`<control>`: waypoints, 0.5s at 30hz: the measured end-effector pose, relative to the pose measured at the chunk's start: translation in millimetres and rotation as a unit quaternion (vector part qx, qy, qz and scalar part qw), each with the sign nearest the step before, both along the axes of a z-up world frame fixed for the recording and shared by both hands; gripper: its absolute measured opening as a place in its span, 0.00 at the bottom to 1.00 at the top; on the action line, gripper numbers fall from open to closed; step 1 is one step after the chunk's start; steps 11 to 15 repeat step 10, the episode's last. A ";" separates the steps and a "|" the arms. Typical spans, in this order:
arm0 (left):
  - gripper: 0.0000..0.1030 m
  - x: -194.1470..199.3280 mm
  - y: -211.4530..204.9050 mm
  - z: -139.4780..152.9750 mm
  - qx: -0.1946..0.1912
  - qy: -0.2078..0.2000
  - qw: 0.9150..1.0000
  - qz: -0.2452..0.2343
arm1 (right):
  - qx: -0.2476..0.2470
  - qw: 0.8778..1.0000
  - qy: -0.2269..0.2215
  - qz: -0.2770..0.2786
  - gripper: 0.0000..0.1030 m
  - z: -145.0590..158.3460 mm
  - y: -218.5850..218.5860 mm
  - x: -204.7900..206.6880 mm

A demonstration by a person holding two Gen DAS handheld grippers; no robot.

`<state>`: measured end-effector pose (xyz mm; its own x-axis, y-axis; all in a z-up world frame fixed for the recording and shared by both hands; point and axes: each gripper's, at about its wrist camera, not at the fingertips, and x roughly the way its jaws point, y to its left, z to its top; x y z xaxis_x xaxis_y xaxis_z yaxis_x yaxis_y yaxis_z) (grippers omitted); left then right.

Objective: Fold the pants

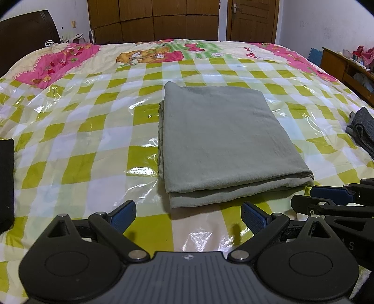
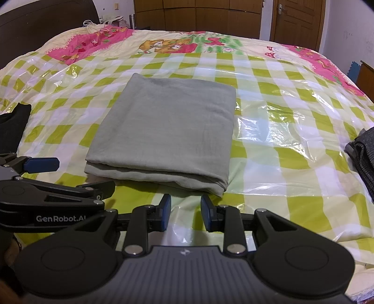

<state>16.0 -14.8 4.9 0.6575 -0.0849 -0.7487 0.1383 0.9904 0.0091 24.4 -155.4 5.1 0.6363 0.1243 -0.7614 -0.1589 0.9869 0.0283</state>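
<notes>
The grey-green pants [image 1: 224, 140] lie folded into a flat rectangle of several layers on the bed; they also show in the right wrist view [image 2: 166, 135]. My left gripper [image 1: 188, 216] is open and empty, just short of the fold's near edge. My right gripper [image 2: 185, 214] is open with a narrower gap and empty, near the fold's near right corner. The right gripper's fingers [image 1: 332, 194] show at the right edge of the left wrist view. The left gripper's fingers [image 2: 42, 164] show at the left of the right wrist view.
A checked green-and-white cover under clear plastic [image 1: 93, 149] spreads over the bed. A dark grey garment [image 1: 362, 131] lies at the right edge and a black one [image 1: 5, 182] at the left. A wooden cabinet [image 1: 343, 67] stands right; wardrobe [image 1: 152, 21] behind.
</notes>
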 end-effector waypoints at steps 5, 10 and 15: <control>1.00 -0.1 0.2 -0.1 0.000 0.000 1.000 0.000 | 0.000 1.000 0.000 0.000 0.28 -0.1 -0.3 0.3; 1.00 -0.6 0.4 0.1 0.001 -0.004 1.000 0.002 | 0.000 1.000 -0.001 0.000 0.28 0.3 0.1 -0.5; 1.00 -0.6 0.4 0.1 0.001 -0.004 1.000 0.002 | 0.000 1.000 -0.001 0.000 0.28 0.3 0.1 -0.5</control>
